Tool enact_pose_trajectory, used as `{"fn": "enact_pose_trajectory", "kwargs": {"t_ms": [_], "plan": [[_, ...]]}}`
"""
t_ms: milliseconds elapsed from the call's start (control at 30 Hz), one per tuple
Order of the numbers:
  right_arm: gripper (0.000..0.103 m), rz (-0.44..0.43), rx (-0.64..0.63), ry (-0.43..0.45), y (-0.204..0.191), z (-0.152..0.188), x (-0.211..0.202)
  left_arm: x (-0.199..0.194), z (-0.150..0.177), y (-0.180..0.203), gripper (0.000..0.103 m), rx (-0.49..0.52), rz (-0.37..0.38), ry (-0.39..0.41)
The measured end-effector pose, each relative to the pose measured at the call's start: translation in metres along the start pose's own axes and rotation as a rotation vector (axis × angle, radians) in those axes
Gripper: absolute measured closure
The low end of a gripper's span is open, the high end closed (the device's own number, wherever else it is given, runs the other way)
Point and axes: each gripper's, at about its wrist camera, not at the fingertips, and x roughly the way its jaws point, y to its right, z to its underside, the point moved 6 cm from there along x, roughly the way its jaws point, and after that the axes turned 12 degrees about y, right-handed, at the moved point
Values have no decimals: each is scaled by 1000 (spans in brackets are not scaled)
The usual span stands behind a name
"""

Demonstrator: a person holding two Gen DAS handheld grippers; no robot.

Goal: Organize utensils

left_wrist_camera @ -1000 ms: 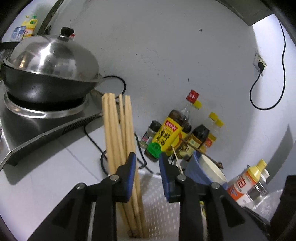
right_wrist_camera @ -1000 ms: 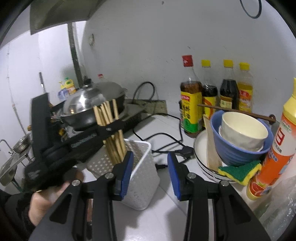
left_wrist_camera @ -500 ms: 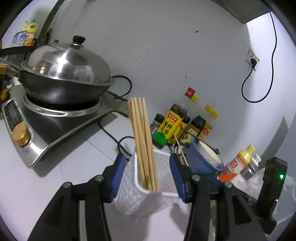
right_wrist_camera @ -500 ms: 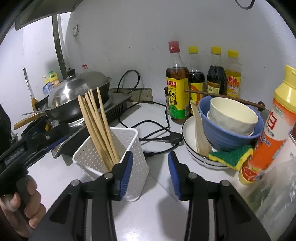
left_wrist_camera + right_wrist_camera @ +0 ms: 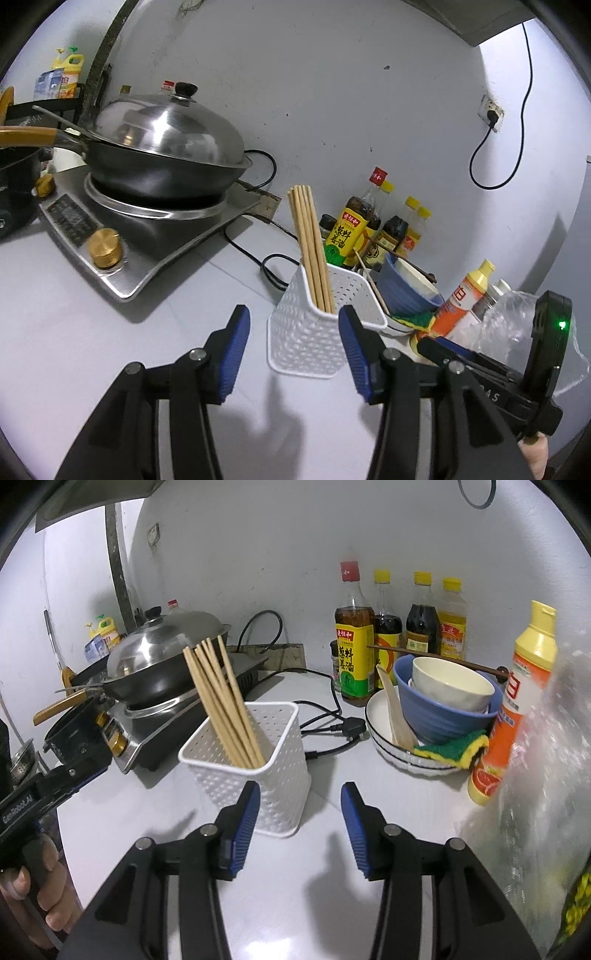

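With the bundle of chopsticks (image 5: 310, 251) standing tilted in the white perforated holder (image 5: 314, 332) mid-counter, both the left gripper (image 5: 293, 350) and right gripper (image 5: 299, 823) hang spread and empty, so next comes reaching for the wooden spatula (image 5: 397, 712) in the plate by the back wall

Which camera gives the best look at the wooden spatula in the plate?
The right wrist view: the wooden spatula leans in full sight beside the blue bowl. The left wrist view shows little of it behind the white basket.
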Motion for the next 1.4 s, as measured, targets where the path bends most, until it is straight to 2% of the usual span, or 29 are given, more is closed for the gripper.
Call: {"fn": "enact_pose_trajectory", "kwargs": {"t_ms": [200,400,500,667,833,1100,1167,1233,1400], "plan": [[60,9,-6,1,-9,9,-21,-30,-1,-5,50,8,2,18],[59,15,-22,2,-18,18,-44,-53,-1,3,50,64,28,28],[51,15,-24,10,-21,20,-55,-67,-3,9,50,107,37,41],[48,16,-31,39,-27,19,-80,-91,-11,14,50,175,35,68],[40,20,-55,72,-36,15,-105,-117,-23,18,50,231,17,99],[38,20,-78,138,-53,4,-151,-150,-38,22,49,261,39,126],[38,17,-79,161,-57,0,-164,-157,-42,23,45,265,49,139],[37,16,-80,181,-60,-3,-176,-165,-47,24,31,282,39,153],[30,31,-88,230,-67,-10,-204,-184,-55,28,24,305,38,196]]}}
